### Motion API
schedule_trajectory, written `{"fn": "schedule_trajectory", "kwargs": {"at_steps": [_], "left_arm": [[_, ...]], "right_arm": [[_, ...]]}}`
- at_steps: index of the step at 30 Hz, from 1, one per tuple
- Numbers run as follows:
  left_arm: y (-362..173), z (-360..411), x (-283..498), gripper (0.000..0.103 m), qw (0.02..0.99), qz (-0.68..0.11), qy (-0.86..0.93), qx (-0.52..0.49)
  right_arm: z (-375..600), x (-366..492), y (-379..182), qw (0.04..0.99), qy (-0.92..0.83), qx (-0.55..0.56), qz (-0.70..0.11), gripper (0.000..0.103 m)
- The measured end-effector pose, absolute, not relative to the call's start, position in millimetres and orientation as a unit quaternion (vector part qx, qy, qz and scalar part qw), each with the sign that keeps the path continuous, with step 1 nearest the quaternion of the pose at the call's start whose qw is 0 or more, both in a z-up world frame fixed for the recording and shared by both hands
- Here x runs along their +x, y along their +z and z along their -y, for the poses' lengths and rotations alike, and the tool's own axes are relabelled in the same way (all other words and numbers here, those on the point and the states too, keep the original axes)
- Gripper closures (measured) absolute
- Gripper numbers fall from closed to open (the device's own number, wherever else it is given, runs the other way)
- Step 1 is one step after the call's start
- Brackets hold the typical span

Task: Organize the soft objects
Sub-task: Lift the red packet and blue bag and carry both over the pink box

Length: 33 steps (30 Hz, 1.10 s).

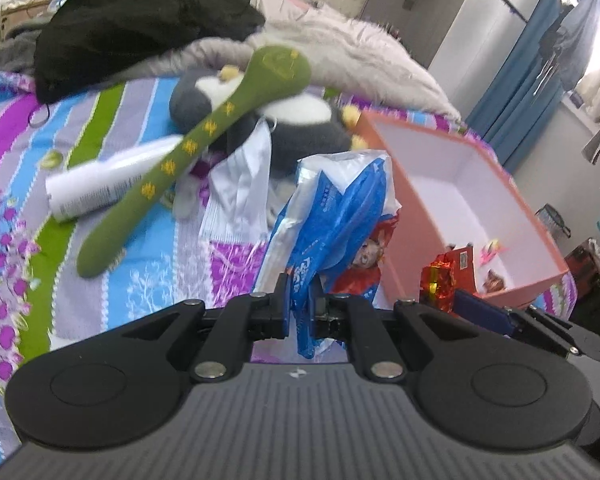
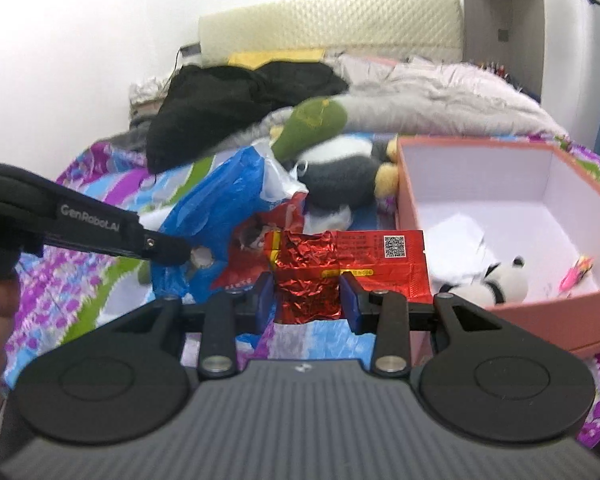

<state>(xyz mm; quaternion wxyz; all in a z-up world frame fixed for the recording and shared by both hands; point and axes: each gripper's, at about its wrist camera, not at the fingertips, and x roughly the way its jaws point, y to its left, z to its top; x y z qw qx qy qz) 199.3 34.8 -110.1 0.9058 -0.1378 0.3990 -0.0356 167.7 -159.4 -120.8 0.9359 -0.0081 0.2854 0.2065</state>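
Note:
My left gripper [image 1: 303, 300] is shut on a blue and white plastic bag [image 1: 332, 208] and holds it up over the bed. The bag also shows in the right wrist view [image 2: 216, 208]. My right gripper [image 2: 308, 296] is shut on a crumpled red foil packet [image 2: 340, 264], held just left of the pink box [image 2: 540, 308]. The box also shows in the left wrist view [image 1: 380, 136]. A small panda plush [image 2: 496, 280] lies inside the box. A grey and white plush [image 1: 296, 124] and a green plush snake [image 1: 204, 140] lie on the bed behind.
A white bottle [image 1: 100, 188] lies on the striped bedspread [image 1: 16, 184]. Black clothing [image 1: 140, 20] and a grey fur blanket [image 1: 360, 48] are heaped at the back. A white plastic bag [image 1: 240, 184] and a red cartoon packet [image 1: 364, 256] lie near the box.

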Motion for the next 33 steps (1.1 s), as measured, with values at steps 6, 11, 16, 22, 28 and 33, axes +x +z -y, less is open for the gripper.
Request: {"fn": "schedule_trajectory", "kwargs": {"at_steps": [6, 11, 16, 22, 28, 33], "left_arm": [[-76, -27, 205, 0.093, 0.913, -0.382, -0.046, -0.133], [-49, -16, 217, 0.093, 0.919, -0.366, -0.063, -0.133], [-27, 5, 240, 0.093, 0.919, -0.358, -0.090, -0.134], [-9, 40, 281, 0.093, 0.908, -0.362, -0.134, -0.162], [-6, 89, 334, 0.093, 0.895, -0.389, -0.163, -0.142], [-31, 124, 377, 0.093, 0.876, -0.439, -0.163, -0.116]], "right_arm": [[173, 172, -89, 0.950, 0.193, -0.005, -0.246, 0.063], [187, 185, -61, 0.959, 0.175, -0.005, -0.223, 0.063], [209, 204, -37, 0.968, 0.153, -0.004, -0.200, 0.063], [242, 227, -22, 0.974, 0.120, 0.004, -0.192, 0.063], [276, 258, -24, 0.974, 0.077, 0.003, -0.214, 0.063], [308, 286, -43, 0.966, 0.046, 0.018, -0.255, 0.063]]}}
